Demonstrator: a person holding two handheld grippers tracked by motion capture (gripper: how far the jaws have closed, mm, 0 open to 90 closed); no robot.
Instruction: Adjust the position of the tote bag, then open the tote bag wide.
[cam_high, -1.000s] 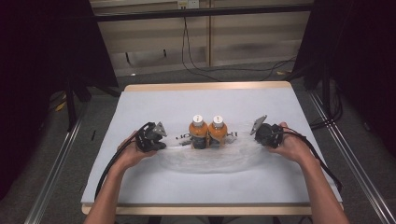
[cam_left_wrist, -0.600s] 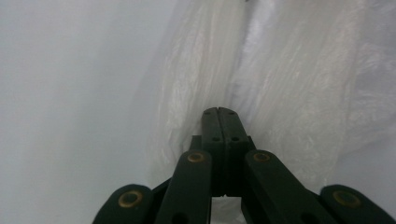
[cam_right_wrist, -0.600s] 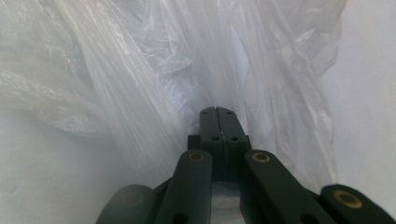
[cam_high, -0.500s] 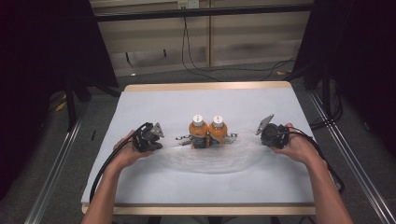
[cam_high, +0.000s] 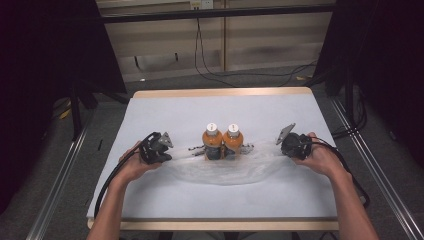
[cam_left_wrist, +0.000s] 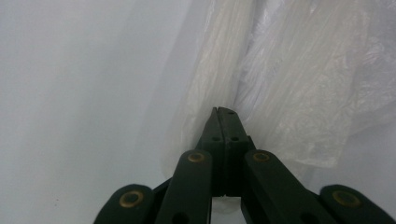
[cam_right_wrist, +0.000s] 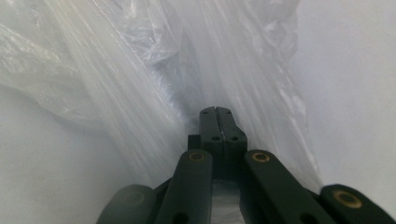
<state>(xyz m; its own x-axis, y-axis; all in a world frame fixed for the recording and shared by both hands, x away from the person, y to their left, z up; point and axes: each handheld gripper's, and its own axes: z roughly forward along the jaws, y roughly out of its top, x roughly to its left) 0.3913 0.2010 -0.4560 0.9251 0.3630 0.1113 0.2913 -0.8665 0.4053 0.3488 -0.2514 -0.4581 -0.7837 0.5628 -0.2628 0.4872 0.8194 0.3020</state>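
Two orange bottles (cam_high: 222, 142) with white caps stand side by side at the middle of the white table (cam_high: 165, 110). A clear plastic bag (cam_high: 225, 170) lies stretched flat in front of and around them. My left gripper (cam_high: 167, 152) is shut on the bag's left end, its jaws pressed together on the plastic (cam_left_wrist: 261, 93). My right gripper (cam_high: 280, 146) is shut on the bag's right end, with the film (cam_right_wrist: 154, 79) bunched around its closed jaws. Whether the bottles stand inside the bag or behind it is hard to tell.
The table has a wooden edge (cam_high: 220, 93) at the back. Cables (cam_high: 210, 70) trail on the floor behind it. Metal rails (cam_high: 60, 180) run along both sides of the table. Dark curtains hang left and right.
Both grippers have moved outward, the left one to the left and the right one to the right, pulling the bag wider and flatter. The bottles have stayed in place.
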